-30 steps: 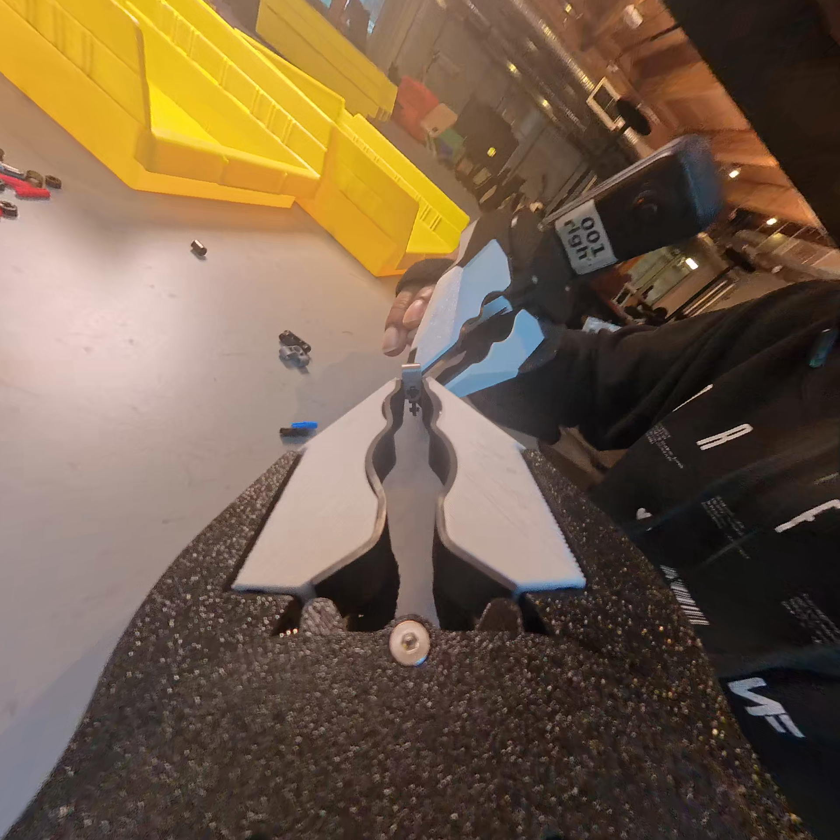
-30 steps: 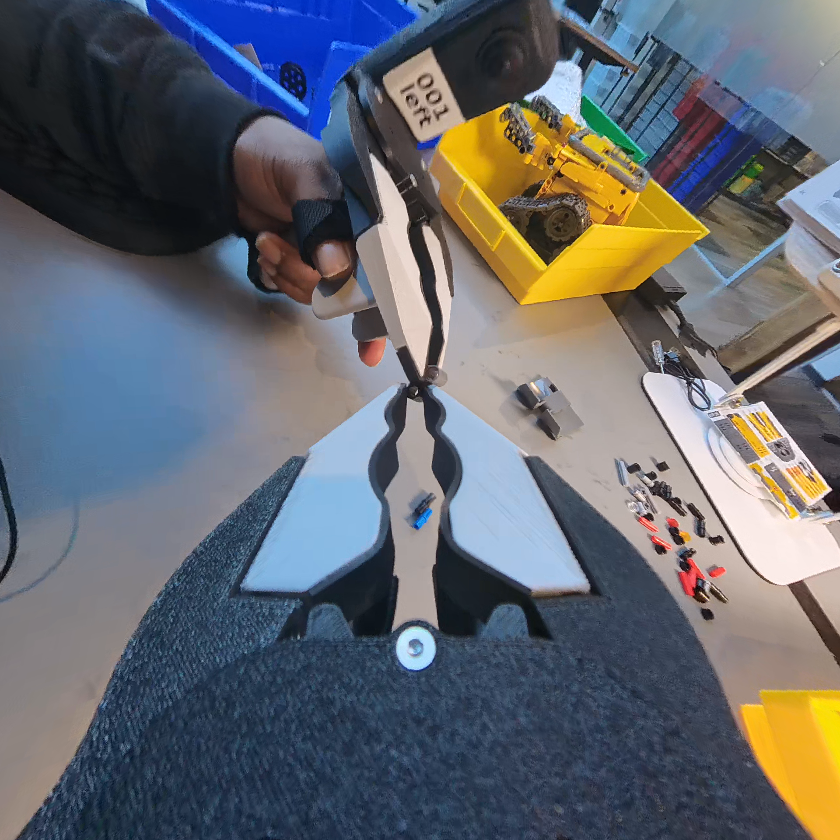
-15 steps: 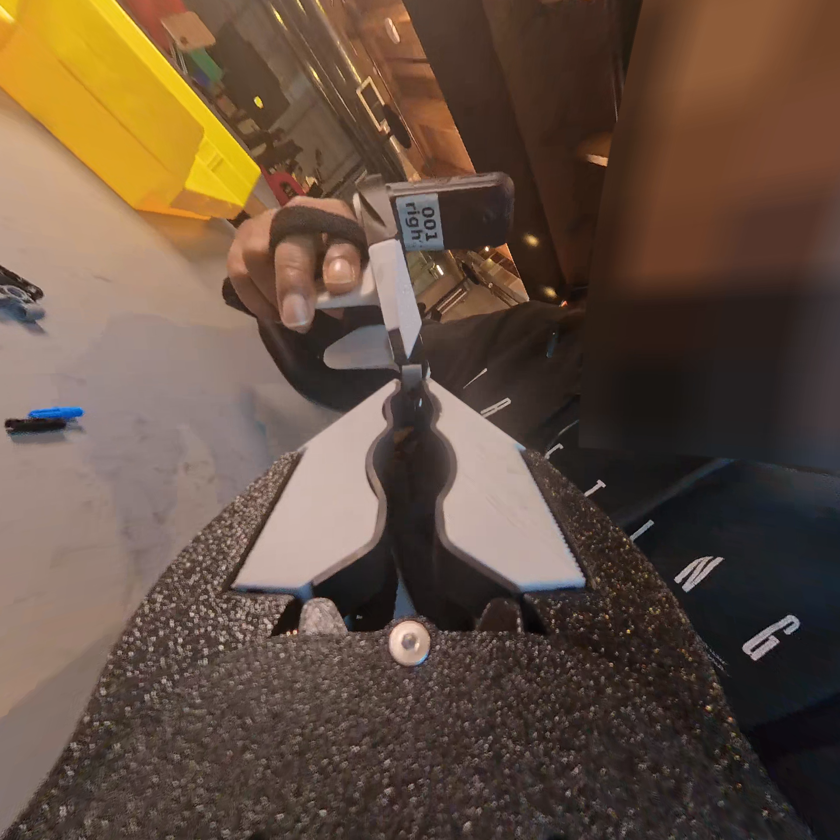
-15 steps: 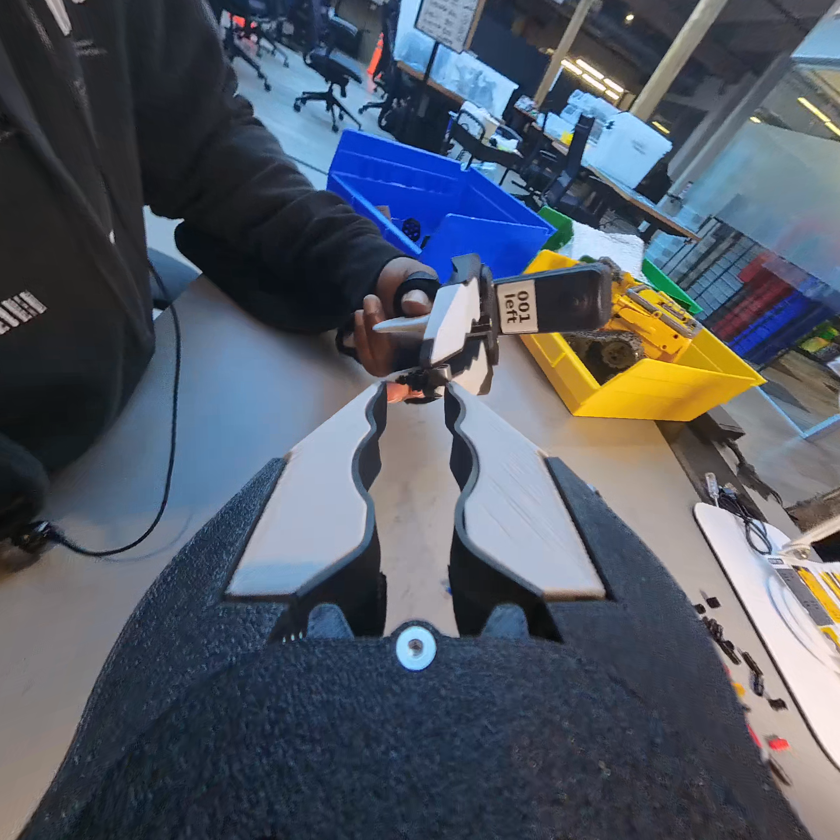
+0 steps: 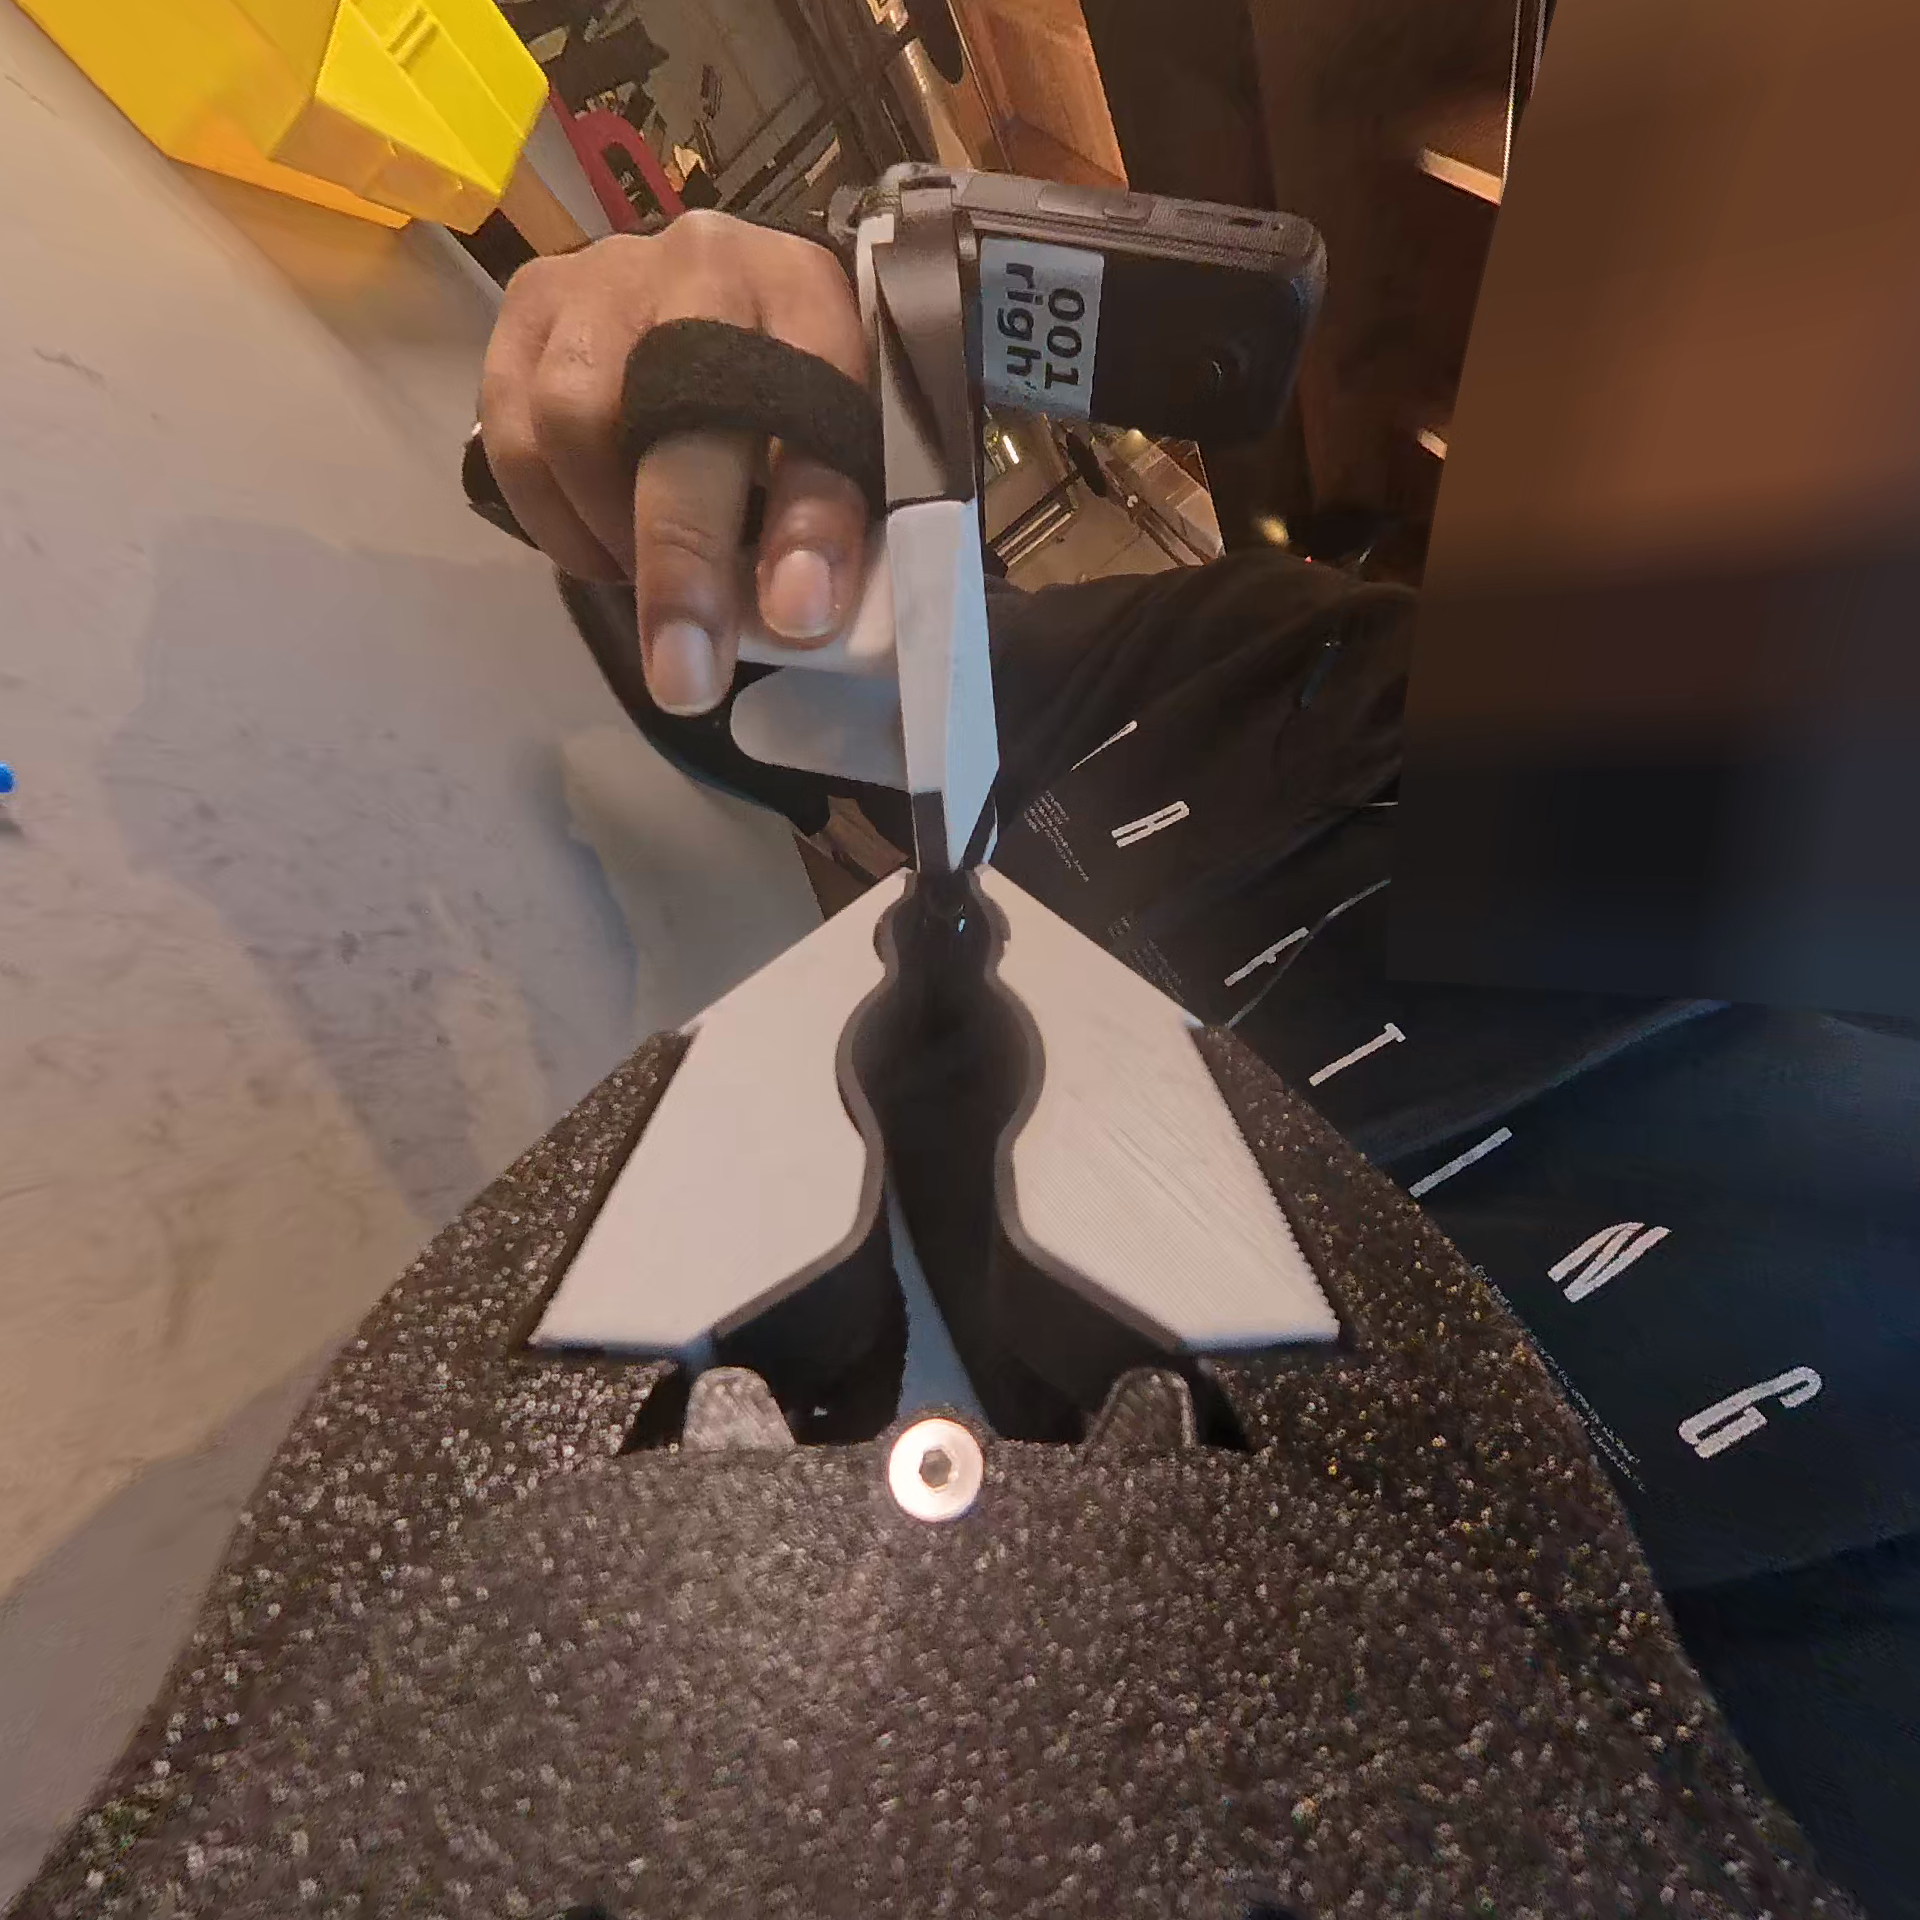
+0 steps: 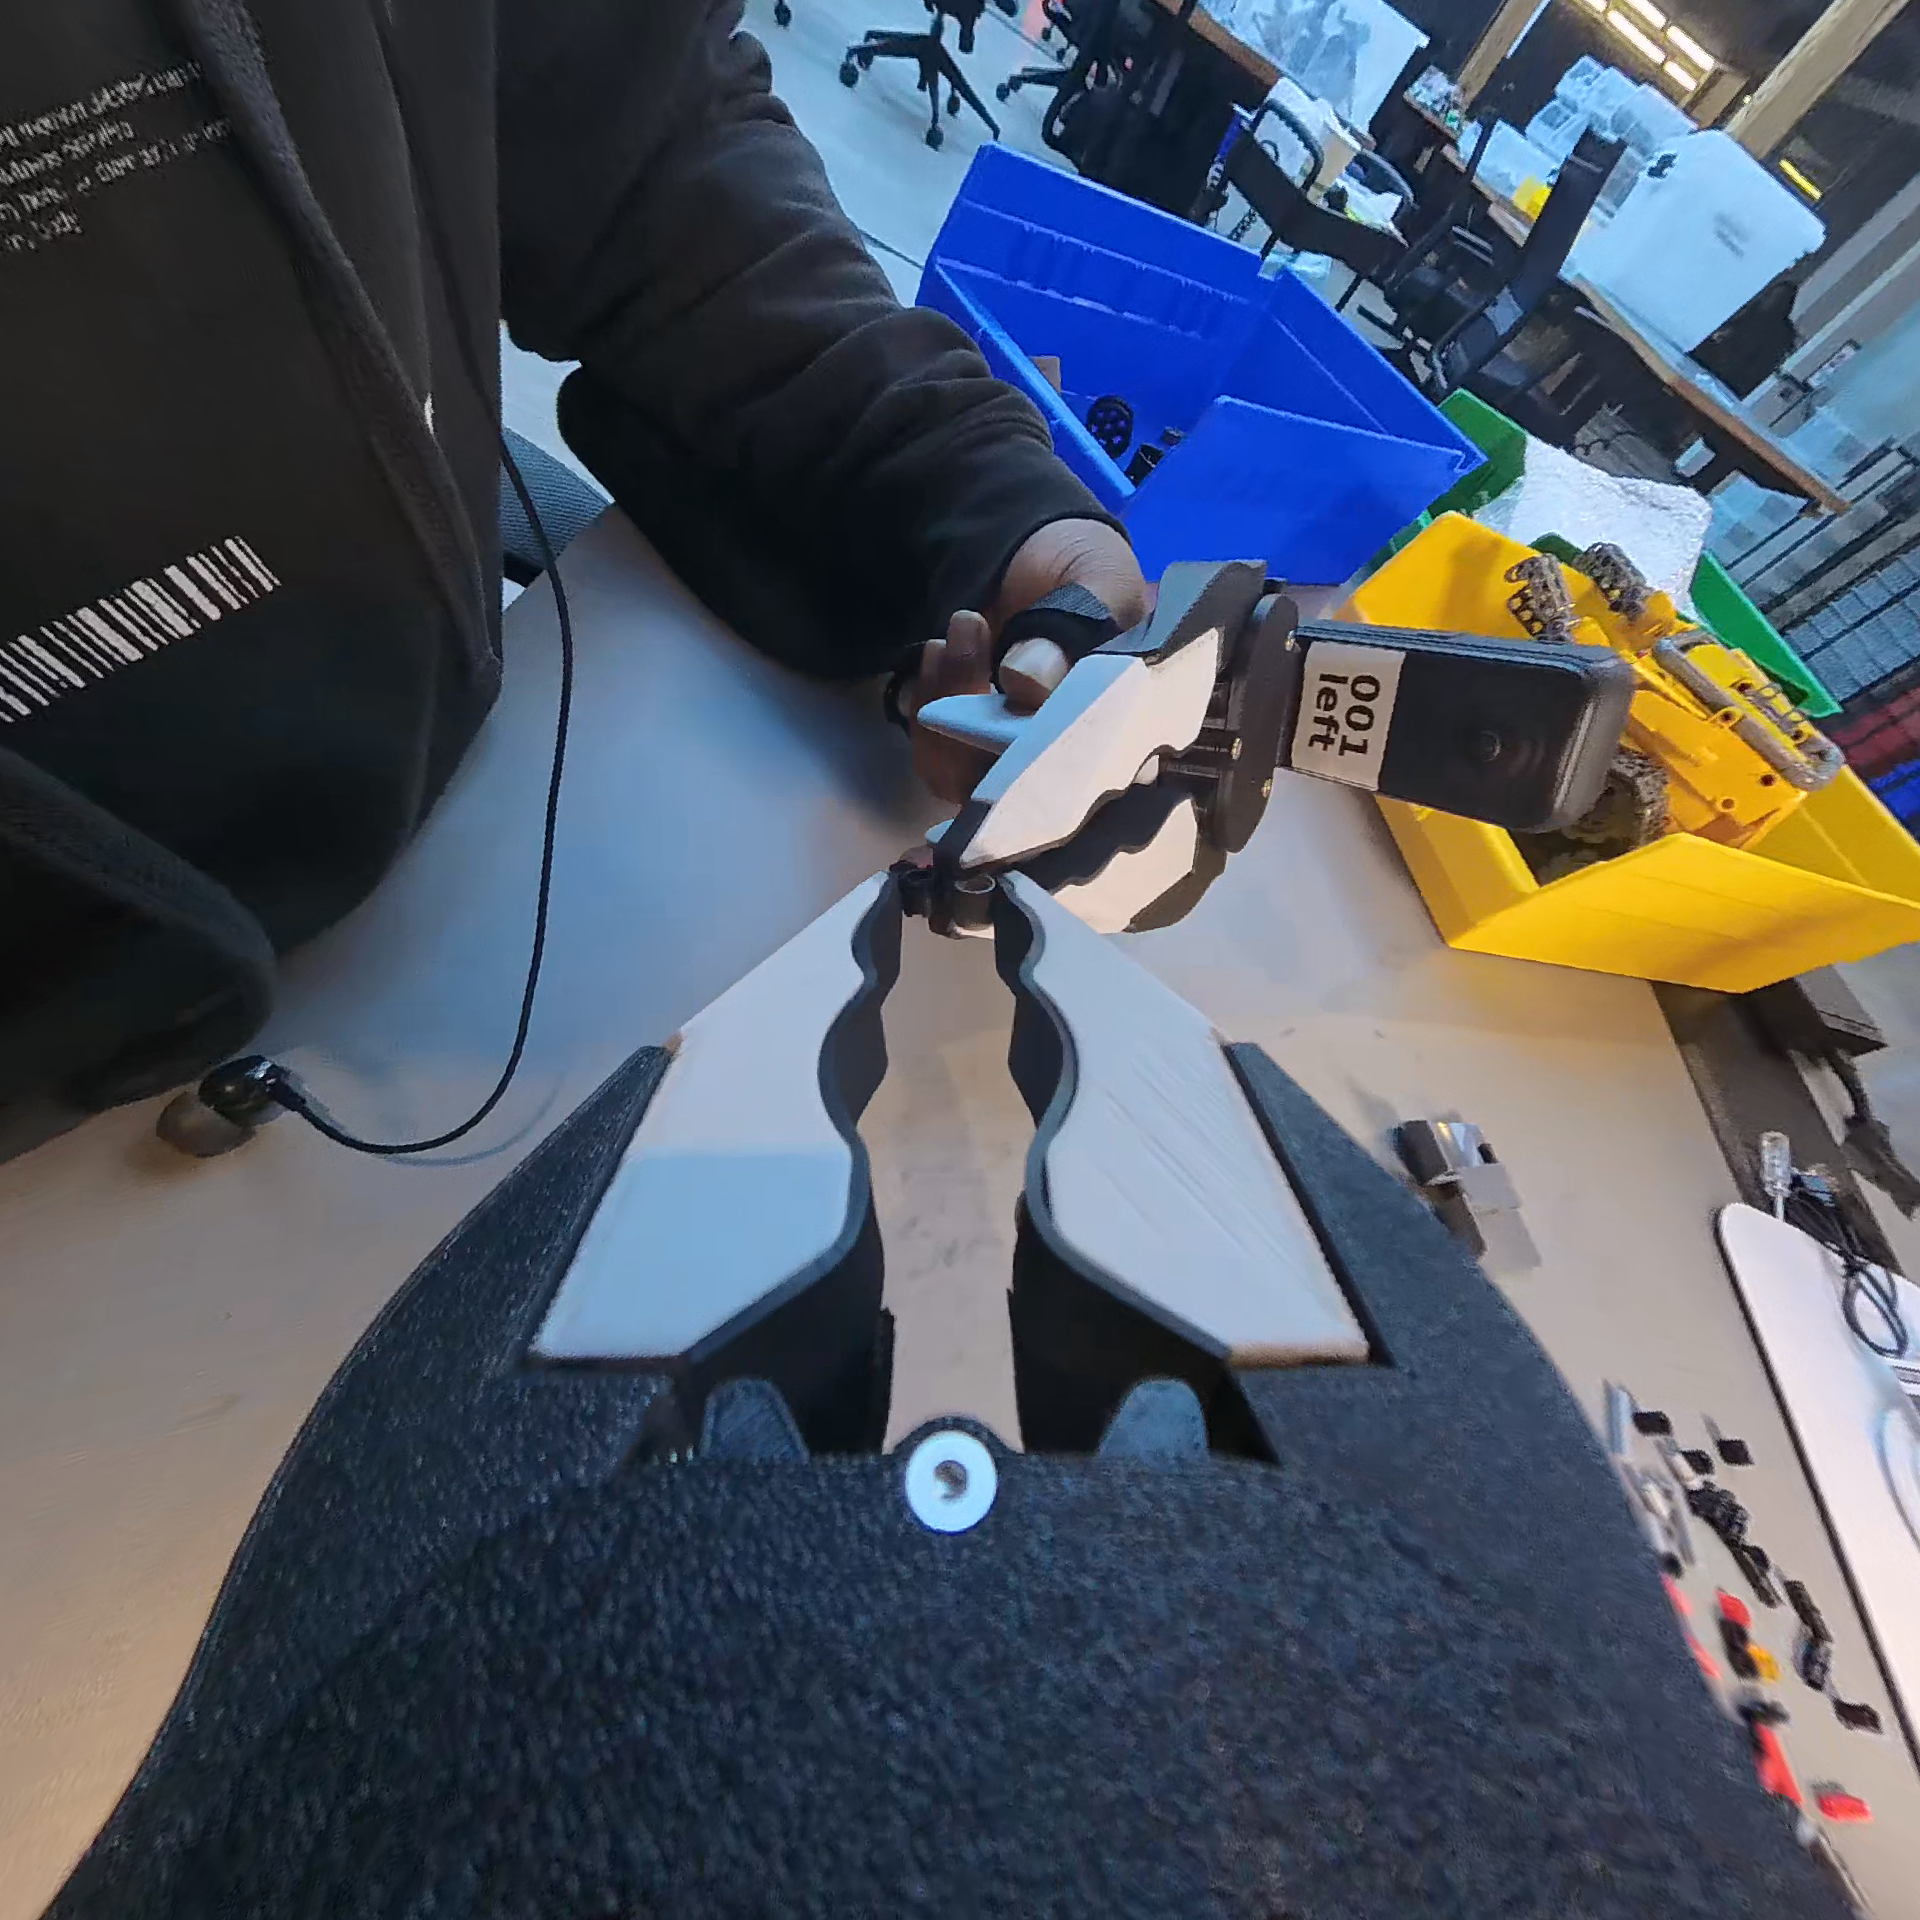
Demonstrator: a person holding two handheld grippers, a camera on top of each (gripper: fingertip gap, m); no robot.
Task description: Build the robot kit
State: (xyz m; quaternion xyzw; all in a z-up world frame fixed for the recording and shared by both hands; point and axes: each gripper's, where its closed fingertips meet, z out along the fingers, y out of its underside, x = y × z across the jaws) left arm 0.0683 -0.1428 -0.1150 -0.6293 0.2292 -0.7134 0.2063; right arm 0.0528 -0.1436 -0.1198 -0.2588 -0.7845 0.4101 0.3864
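Left hand-held gripper (image 5: 943, 902) and right hand-held gripper (image 6: 943, 902) meet tip to tip above the surface (image 6: 665, 810), each clamped on one small dark part (image 6: 951, 899).

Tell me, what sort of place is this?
Probably a shared workshop or lab: a grey worktable holds a yellow plastic bin with a tracked yellow toy-brick vehicle, and black wheeled office chairs stand beyond.
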